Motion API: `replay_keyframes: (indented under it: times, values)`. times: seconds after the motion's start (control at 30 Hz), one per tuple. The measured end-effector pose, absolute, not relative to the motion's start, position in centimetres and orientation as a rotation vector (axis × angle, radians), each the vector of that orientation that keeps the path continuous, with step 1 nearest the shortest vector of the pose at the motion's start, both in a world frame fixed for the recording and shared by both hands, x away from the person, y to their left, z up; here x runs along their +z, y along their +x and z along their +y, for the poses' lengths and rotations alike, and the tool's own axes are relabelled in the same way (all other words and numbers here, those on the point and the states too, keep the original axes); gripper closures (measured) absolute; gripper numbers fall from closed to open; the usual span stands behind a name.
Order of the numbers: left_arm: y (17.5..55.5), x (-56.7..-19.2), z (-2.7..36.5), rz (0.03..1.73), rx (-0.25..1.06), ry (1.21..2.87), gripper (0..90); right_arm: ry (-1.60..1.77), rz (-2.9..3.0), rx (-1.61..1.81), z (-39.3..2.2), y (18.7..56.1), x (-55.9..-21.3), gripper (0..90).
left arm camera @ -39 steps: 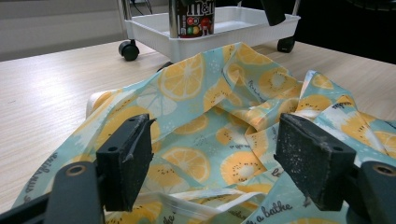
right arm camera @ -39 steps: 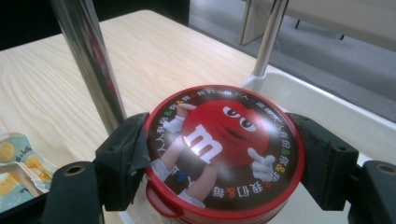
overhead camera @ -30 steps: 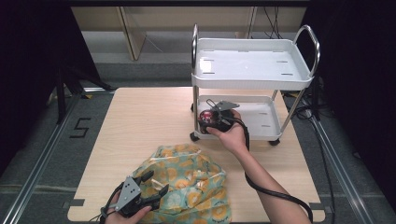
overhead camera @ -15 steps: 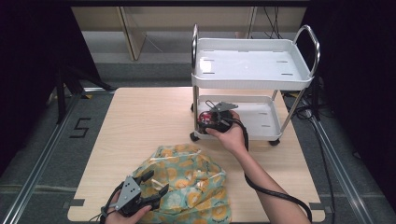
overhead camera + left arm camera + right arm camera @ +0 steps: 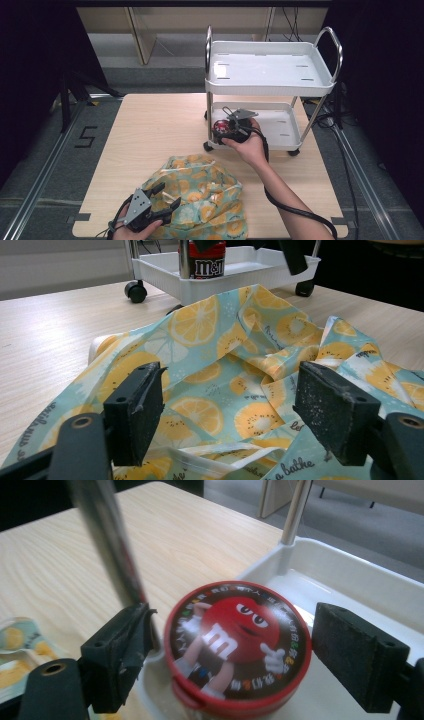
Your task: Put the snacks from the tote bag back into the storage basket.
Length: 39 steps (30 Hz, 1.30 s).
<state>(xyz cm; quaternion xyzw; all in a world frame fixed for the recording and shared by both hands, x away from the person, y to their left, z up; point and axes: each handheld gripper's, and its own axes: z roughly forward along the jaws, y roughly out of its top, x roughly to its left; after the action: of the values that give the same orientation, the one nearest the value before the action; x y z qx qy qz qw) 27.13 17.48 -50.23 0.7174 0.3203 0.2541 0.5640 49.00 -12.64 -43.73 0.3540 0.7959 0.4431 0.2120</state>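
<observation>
M&M's tin (image 5: 237, 647) on lower cart shelf (image 5: 280, 125), between freshly parted right jaws.

Round, red, glossy; lid printed with red candy character, white "m" on chest, ring of small unreadable lettering around rim; "m&m" legible on side wall in left gripper view. Upright, lid facing up, short axis vertical, tucked in shelf's near-left corner beside chrome post (image 5: 107, 545). Right gripper (image 5: 232, 655) just opened wide, pads clear of tin on both sides. Left gripper (image 5: 240, 425) open too, hovering over crumpled lemon-print cloth (image 5: 235, 370), pale teal with script fragments "a bathe". Cart (image 5: 270, 72): white plastic trays, chrome frame, castors, on pale wood-grain table (image 5: 150, 130).
</observation>
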Motion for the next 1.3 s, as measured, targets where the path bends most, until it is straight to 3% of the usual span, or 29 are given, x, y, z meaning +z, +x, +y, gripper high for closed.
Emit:
replay_keyframes:
  times: [0.67, 1.3]
  values:
    - [26.9, -50.1, 17.3, 0.775, 0.595, 1.687, 26.9, 1.005, 2.253, 1.276, -16.9, 42.9, -42.9, 20.2]
    - [27.0, -50.2, 17.2, 0.749, 0.601, 1.677, 26.8, 0.970, 2.268, 1.249, -20.9, 37.2, -44.8, 21.4]
